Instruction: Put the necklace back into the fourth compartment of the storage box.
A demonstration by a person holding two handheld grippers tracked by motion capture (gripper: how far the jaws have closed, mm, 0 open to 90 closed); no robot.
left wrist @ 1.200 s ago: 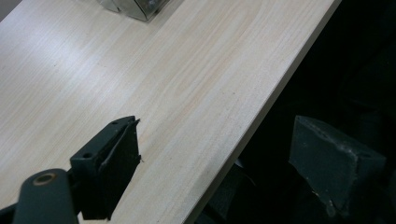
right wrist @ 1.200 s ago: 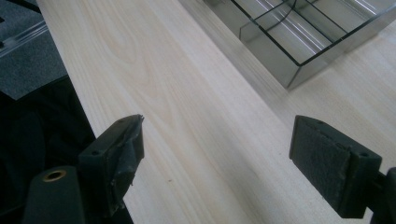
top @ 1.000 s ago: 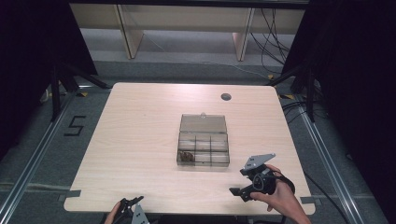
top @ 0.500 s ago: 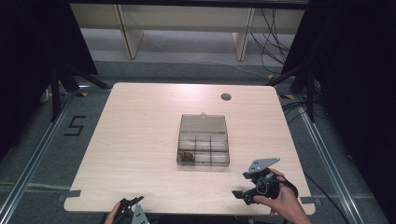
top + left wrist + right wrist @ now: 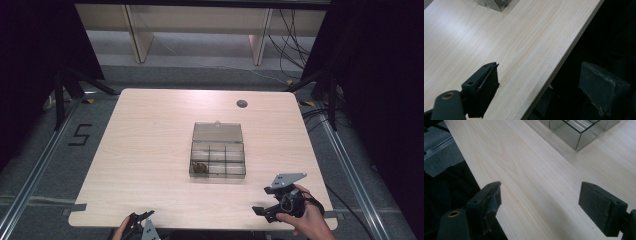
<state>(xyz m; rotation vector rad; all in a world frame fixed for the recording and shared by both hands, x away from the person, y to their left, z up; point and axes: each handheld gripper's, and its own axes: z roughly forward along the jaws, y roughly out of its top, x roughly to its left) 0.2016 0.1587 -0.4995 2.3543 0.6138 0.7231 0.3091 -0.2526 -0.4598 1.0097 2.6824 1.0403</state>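
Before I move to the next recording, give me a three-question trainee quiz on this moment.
1. True or false: the lid of the compartment box is open.
2. Which compartment holds the small dark item? A) near left B) far right C) near right
3. Fill in: the jaws of the right tool and the left tool stand ____, with nothing between them.

Key
1. True; the lid lies flat on the table behind the box.
2. A, judged from the high view.
3. Apart; each gripper view shows a wide gap over bare wood, and both tools sit at the table's near edge, away from the box.
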